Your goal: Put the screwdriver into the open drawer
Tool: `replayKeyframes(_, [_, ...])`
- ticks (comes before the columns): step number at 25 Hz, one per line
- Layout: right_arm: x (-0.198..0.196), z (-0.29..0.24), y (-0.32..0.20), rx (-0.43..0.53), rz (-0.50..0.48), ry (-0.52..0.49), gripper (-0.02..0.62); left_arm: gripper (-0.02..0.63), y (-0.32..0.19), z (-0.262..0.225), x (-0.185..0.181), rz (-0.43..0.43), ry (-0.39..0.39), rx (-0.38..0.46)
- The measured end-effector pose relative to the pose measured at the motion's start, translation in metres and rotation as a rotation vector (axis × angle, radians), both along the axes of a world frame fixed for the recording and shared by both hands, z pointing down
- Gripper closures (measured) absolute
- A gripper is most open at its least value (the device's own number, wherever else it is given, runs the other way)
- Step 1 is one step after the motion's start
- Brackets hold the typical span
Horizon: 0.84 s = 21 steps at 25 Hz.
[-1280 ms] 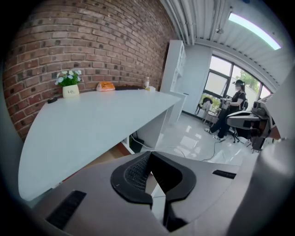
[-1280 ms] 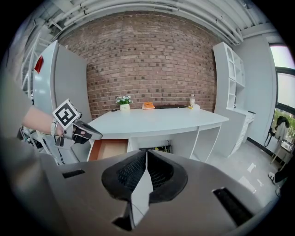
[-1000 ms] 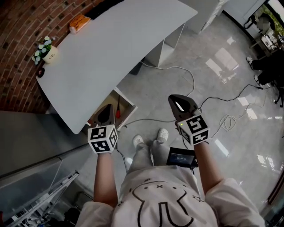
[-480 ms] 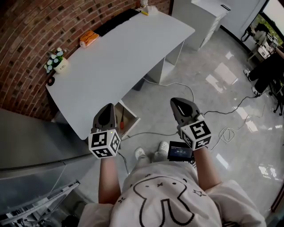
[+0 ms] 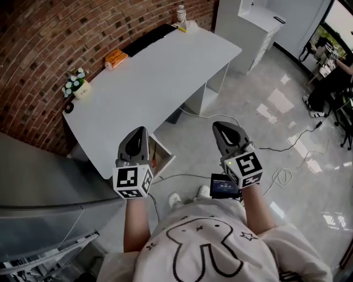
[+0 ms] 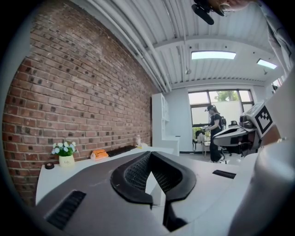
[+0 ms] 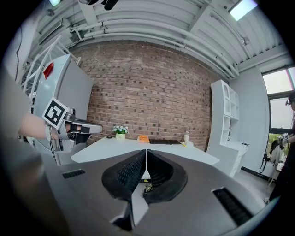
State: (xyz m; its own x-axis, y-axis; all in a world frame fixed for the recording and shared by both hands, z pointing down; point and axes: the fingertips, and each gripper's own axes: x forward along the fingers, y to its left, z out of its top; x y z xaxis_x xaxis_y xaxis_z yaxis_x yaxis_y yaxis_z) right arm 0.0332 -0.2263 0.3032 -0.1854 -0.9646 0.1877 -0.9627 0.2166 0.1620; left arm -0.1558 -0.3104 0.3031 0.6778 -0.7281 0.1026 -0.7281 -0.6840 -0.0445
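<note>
The open drawer (image 5: 164,157) juts from under the near corner of the white table (image 5: 149,82). Inside it a bit of the red-handled screwdriver (image 5: 155,163) shows just right of my left gripper (image 5: 140,134), which partly hides the drawer. That gripper hovers above the drawer, shut and empty; in the left gripper view its jaws meet at the tips (image 6: 148,154). My right gripper (image 5: 221,129) is held over the floor to the right, also shut and empty (image 7: 146,152). From the right gripper view, the left gripper (image 7: 69,127) shows at the left.
On the table stand a flower pot (image 5: 78,88), an orange pack (image 5: 116,57), a black keyboard (image 5: 149,38) and a bottle (image 5: 181,12). A white shelf unit (image 5: 251,27) stands beyond. Cables (image 5: 281,176) trail on the glossy floor. A person (image 5: 331,82) is at the far right.
The head view has pulled back, showing more of the table. Both grippers sit slightly nearer each other and stay shut; the drawer now shows beside the left gripper.
</note>
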Motion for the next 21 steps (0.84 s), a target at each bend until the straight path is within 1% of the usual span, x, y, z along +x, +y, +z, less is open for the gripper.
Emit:
replayKeyframes(3, [-0.004, -0.005, -0.001, 0.014, -0.02, 0.001, 0.574, 0.592, 0.002, -0.008, 0.003, 0.004, -0.008, 0.028])
replayKeyframes(11, [-0.009, -0.016, -0.001, 0.051, -0.043, -0.001, 0.574, 0.592, 0.006, -0.02, 0.002, 0.0, -0.006, 0.055])
replayKeyframes(17, [-0.01, -0.021, -0.002, 0.06, -0.046, -0.001, 0.574, 0.592, 0.008, -0.026, -0.001, -0.006, 0.006, 0.063])
replayKeyframes(21, [-0.011, -0.027, -0.004, 0.077, -0.051, 0.006, 0.574, 0.592, 0.007, -0.035, 0.001, 0.001, 0.014, 0.087])
